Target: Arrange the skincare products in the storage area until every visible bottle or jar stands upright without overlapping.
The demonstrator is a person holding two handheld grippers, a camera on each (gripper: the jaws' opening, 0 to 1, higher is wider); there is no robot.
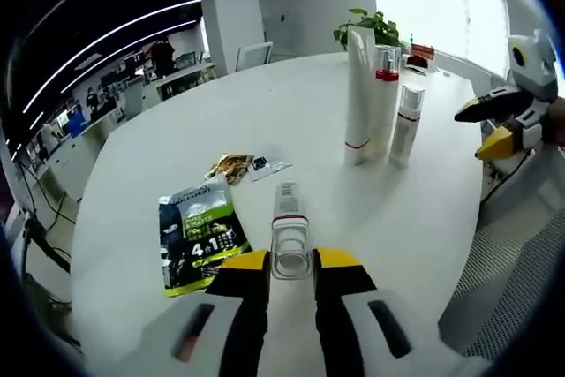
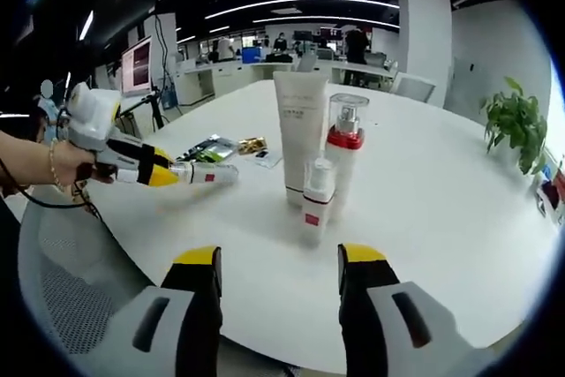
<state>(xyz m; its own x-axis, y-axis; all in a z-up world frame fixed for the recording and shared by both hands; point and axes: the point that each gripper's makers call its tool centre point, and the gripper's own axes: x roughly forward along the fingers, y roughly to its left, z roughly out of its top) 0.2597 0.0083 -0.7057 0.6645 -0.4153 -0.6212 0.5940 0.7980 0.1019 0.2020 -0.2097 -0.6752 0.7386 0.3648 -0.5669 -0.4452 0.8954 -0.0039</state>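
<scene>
My left gripper [image 1: 290,264] is shut on a small clear bottle with a red band [image 1: 288,222], held lying flat and pointing forward over the white table [image 1: 265,103]. Three products stand upright and close together: a tall white tube [image 1: 359,99], a clear-capped bottle with a red collar [image 1: 385,103] and a small white bottle [image 1: 406,124]. In the right gripper view they are the tube [image 2: 300,130], the red-collared bottle [image 2: 344,152] and the small bottle [image 2: 316,200], just beyond my open right gripper [image 2: 278,262]. The left gripper [image 2: 168,174] carries its bottle [image 2: 207,174] at the left.
A green sachet pack [image 1: 199,240], a gold sachet [image 1: 229,167] and a small dark sachet [image 1: 267,163] lie flat near the left gripper. A potted plant [image 2: 512,125] stands at the table's far side. A mesh chair [image 2: 71,280] sits by the table's edge. The right gripper [image 1: 485,127] hovers at the right.
</scene>
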